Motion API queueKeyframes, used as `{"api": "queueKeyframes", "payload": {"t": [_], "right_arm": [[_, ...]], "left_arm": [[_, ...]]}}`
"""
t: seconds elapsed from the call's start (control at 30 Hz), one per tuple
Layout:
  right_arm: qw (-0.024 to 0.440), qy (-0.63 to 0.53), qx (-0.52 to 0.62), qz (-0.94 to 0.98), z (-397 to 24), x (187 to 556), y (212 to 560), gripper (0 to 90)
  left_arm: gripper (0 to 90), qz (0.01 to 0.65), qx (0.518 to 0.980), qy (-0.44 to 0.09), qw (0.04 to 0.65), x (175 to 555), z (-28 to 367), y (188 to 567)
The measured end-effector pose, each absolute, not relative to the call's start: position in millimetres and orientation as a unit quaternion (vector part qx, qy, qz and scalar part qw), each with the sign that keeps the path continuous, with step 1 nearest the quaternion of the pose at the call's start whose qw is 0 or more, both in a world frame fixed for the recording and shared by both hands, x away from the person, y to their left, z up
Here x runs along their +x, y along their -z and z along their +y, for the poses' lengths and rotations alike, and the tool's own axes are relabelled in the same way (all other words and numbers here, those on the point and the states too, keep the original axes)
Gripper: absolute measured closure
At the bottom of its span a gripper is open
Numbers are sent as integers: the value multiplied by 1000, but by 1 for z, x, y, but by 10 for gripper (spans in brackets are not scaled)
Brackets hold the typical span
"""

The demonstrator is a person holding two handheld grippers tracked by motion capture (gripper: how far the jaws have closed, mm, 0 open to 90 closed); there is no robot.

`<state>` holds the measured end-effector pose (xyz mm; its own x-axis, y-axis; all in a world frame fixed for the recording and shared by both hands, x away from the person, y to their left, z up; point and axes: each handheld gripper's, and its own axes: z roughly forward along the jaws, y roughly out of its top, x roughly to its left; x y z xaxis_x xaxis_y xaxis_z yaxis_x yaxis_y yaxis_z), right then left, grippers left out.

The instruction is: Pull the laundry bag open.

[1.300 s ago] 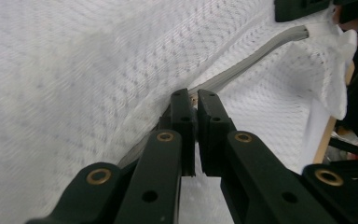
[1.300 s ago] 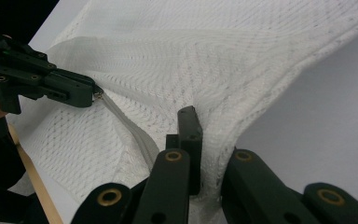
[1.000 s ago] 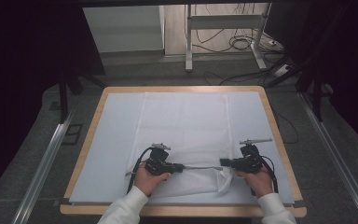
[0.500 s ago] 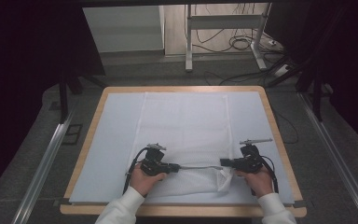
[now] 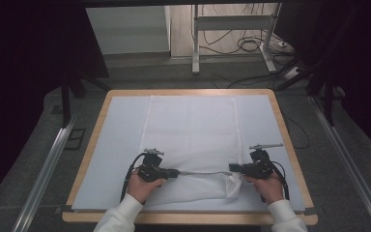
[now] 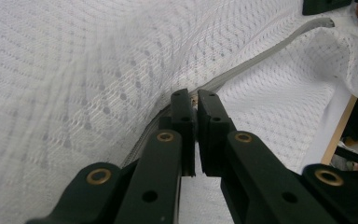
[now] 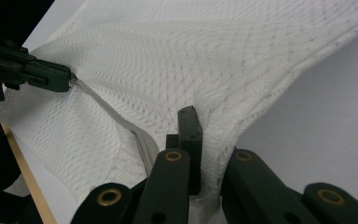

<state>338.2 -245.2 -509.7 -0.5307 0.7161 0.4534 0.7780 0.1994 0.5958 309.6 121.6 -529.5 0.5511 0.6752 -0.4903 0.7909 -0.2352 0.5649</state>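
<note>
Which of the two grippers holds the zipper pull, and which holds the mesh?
The left gripper pinches the zipper pull; the right gripper clamps the mesh bag corner.

A lab: bare workbench, floor cables, metal rails.

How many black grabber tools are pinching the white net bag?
2. The left gripper pinches the zipper pull on the mesh bag near the table's front edge; the right gripper clamps the bag's corner fabric at the zipper's other end.
</note>
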Motion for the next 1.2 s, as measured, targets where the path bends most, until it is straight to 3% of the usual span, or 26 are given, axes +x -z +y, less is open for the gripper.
{"api": "queueKeyframes", "payload": {"t": [1.2], "right_arm": [[44, 415, -476, -775, -243, 335, 509, 884]], "left_arm": [[867, 485, 771, 70, 407, 302, 158, 527]]}}
